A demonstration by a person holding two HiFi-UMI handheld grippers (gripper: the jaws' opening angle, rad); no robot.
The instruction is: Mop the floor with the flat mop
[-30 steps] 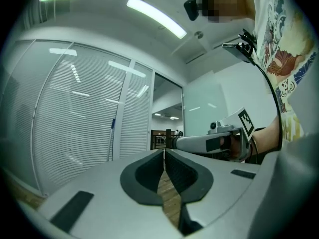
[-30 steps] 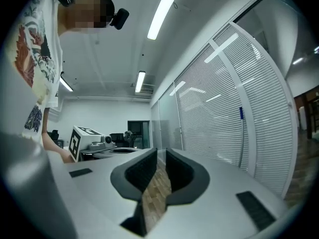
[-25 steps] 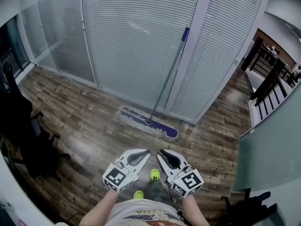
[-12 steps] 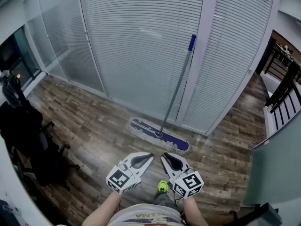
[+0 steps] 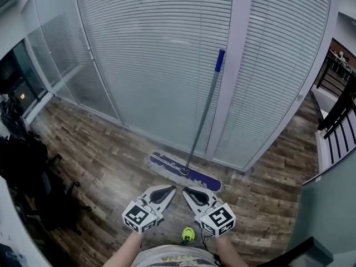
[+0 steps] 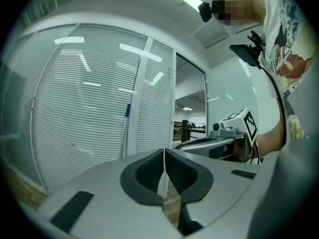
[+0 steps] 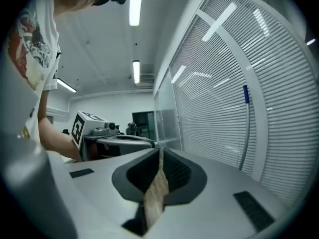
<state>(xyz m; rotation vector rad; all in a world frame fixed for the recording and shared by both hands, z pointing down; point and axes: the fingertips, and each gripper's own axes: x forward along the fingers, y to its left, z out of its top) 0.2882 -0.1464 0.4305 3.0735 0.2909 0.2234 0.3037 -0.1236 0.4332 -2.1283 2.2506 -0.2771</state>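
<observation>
The flat mop leans against the blind-covered glass wall. Its purple head (image 5: 184, 172) lies on the wood floor, and its grey handle (image 5: 201, 117) rises to a blue grip (image 5: 220, 59). My left gripper (image 5: 173, 188) and right gripper (image 5: 185, 190) are held side by side just short of the mop head, touching nothing. The left jaws meet in the left gripper view (image 6: 164, 151), with the handle (image 6: 125, 131) ahead on the left. The right gripper (image 7: 159, 148) has just closed on nothing, and the handle (image 7: 243, 142) stands off to its right.
Black chairs and bags (image 5: 25, 174) crowd the left wall. A dark railing (image 5: 340, 113) and a glass panel (image 5: 328, 204) stand on the right. A white frame post (image 5: 225, 93) rises behind the handle. The person's green shoe (image 5: 188, 234) is below the grippers.
Both grippers and the person have moved forward toward the wall, so the mop head now lies much closer ahead of the fingertips. The mop itself has stayed where it was.
</observation>
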